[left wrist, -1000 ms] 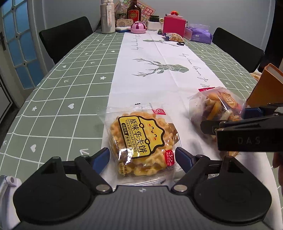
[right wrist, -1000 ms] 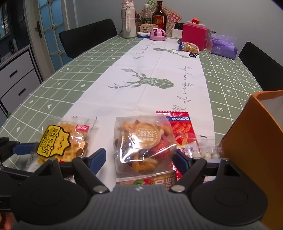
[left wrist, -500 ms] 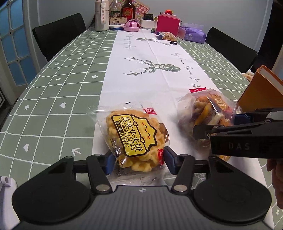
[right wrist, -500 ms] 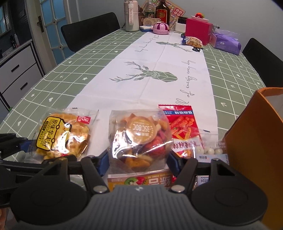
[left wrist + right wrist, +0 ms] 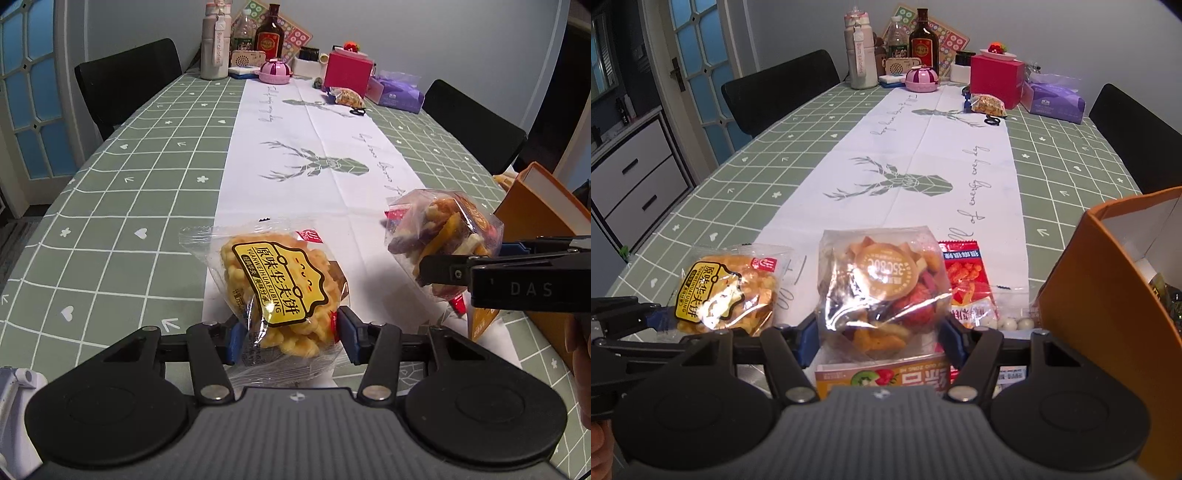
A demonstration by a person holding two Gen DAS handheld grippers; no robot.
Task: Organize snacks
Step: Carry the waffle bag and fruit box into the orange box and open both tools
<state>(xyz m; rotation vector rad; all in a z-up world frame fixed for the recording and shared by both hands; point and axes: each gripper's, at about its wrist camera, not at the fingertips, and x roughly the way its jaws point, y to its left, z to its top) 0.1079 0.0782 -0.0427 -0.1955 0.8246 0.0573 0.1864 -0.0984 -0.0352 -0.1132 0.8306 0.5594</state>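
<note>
Your left gripper (image 5: pixel 288 334) sat to the left of your right gripper (image 5: pixel 877 341), each with a packet between its jaws: the clear yellow-labelled waffle packet (image 5: pixel 282 291) and the clear bag of mixed dried fruit chips (image 5: pixel 882 291). Behind that bag lay a red snack sachet (image 5: pixel 966 280) on the white deer-print table runner (image 5: pixel 923 166); the open orange cardboard box (image 5: pixel 1108 295) stood at its right

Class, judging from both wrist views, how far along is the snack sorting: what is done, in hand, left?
Done: something already lies in the orange box, though what is unclear. In hand: the left gripper is closing on the waffle packet; the right gripper holds the mixed-crisps bag raised. Left: the red snack packet and the bag of white balls remain on the table.
</note>
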